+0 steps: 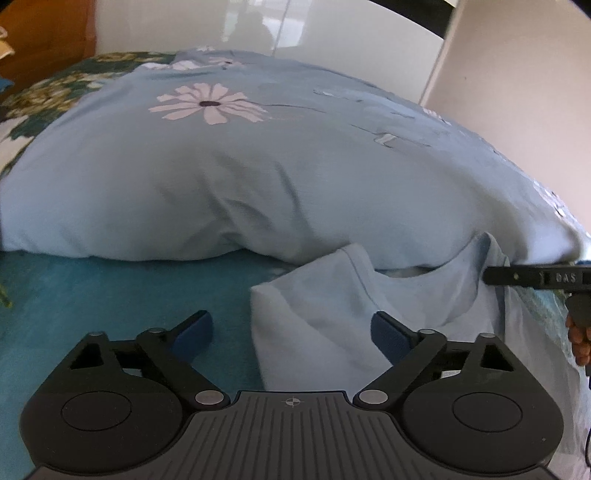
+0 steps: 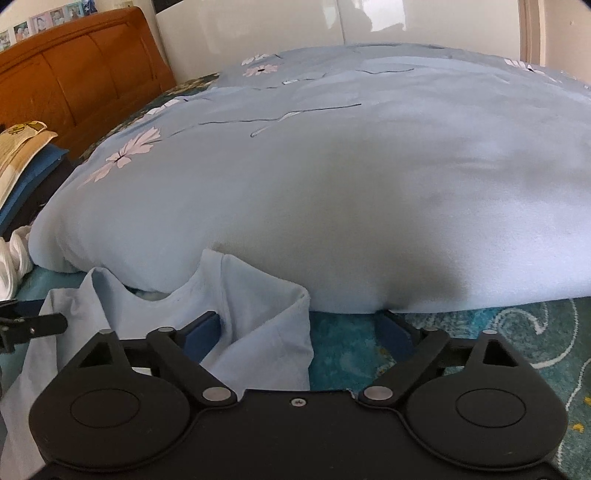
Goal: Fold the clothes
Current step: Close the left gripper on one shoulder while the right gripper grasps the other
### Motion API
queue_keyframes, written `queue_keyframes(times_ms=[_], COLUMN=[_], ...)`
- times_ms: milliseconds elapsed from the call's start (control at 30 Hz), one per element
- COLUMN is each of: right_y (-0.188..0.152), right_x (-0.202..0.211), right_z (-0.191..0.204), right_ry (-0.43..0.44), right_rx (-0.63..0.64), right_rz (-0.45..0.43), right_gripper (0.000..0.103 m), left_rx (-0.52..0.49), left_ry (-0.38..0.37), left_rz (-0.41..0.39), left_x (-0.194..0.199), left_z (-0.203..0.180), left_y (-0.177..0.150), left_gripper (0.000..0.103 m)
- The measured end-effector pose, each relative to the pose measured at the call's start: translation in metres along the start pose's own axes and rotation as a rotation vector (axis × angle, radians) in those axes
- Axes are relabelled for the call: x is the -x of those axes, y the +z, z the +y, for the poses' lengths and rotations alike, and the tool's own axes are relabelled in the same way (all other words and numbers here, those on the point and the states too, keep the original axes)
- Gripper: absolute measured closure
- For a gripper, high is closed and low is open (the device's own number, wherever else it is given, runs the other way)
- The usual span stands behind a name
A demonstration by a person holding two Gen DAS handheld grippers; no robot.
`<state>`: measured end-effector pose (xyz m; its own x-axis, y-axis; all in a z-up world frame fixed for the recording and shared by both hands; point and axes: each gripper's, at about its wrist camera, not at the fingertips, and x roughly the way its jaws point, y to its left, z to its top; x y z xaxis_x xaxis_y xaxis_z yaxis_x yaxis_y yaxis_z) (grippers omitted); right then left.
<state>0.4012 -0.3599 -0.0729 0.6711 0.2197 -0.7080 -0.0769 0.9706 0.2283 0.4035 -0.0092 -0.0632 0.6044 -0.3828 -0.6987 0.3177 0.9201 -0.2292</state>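
Glossy white wardrobe doors point(image 2: 295, 22) close off the back of the room, and an orange-brown wooden headboard point(image 2: 81, 70) stands far to the left of the right tongs, with a row of small framed photos point(image 2: 48, 20) on top of it. Teal bedsheet point(image 1: 110, 295) with a swirling pale pattern covers the bed and lies directly under both tools. Ahead of both tongs swells a big pale blue duvet point(image 1: 258, 177) printed with pink daisies (one large bloom point(image 1: 208, 103) sits straight ahead of the left tongs, higher up the mound). Left of the right tongs, at the picture's edge, some folded dark blue and cream fabrics point(image 2: 26, 155) are stacked, with a bunched white cloth point(image 2: 14, 258) below them.

A light blue shirt point(image 1: 325, 317) lies on the sheet at the foot of the duvet, its scooped neckline facing the mound, its body spread between the two tools.

Left tongs point(image 1: 291, 332) stand wide open, the right finger over the shirt's cloth, the left finger over bare sheet; nothing is pinched. Right tongs point(image 2: 303, 328) are likewise spread wide, the shirt's folded edge lying between the fingers, the right finger near the duvet's lower edge. A person's fingers point(image 1: 580, 339) show at the far right of the left view, on the other tool's handle.
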Motion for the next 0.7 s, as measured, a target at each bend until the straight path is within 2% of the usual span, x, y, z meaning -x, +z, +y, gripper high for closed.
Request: queue_keyframes(times_ms=[133, 167, 200, 267, 300, 367, 467, 500, 533, 700], right_y=[0.002, 0.002, 0.002, 0.002, 0.003, 0.003, 0.003, 0.003, 0.002, 0.003], right_x=[-0.003, -0.004, -0.004, -0.005, -0.005, -0.004, -0.003, -0.003, -0.002, 0.011], right_z=[0.004, 0.005, 0.006, 0.008, 0.009, 0.01, 0.014, 0.015, 0.017, 0.021], right_ry=[-0.003, -0.002, 0.0, 0.003, 0.008, 0.02, 0.039, 0.045, 0.05, 0.059], right_rx=[0.007, 0.007, 0.009, 0.015, 0.018, 0.015, 0.002, 0.001, 0.002, 0.002], right_rz=[0.0, 0.0, 0.002, 0.005, 0.007, 0.01, 0.014, 0.016, 0.019, -0.011], right_gripper=[0.028, 0.029, 0.034, 0.042, 0.048, 0.058, 0.076, 0.084, 0.086, 0.09], left_rx=[-0.027, -0.028, -0.024, -0.014, -0.011, -0.006, -0.005, -0.007, -0.01, -0.024], left_ry=[-0.007, -0.007, -0.012, -0.02, -0.022, -0.019, -0.009, -0.004, -0.001, -0.005], left_rz=[0.01, 0.012, 0.015, 0.022, 0.023, 0.022, 0.012, 0.004, -0.005, -0.059], left_x=[-0.002, -0.003, -0.003, -0.004, -0.004, -0.004, -0.002, 0.0, 0.001, 0.017], left_z=[-0.005, -0.005, -0.005, -0.003, -0.002, -0.002, -0.002, -0.003, -0.004, -0.011], left_y=[0.001, 0.002, 0.003, 0.005, 0.006, 0.008, 0.01, 0.01, 0.01, 0.013], left_gripper=[0.022, 0.029, 0.033, 0.048, 0.052, 0.075, 0.095, 0.096, 0.098, 0.099])
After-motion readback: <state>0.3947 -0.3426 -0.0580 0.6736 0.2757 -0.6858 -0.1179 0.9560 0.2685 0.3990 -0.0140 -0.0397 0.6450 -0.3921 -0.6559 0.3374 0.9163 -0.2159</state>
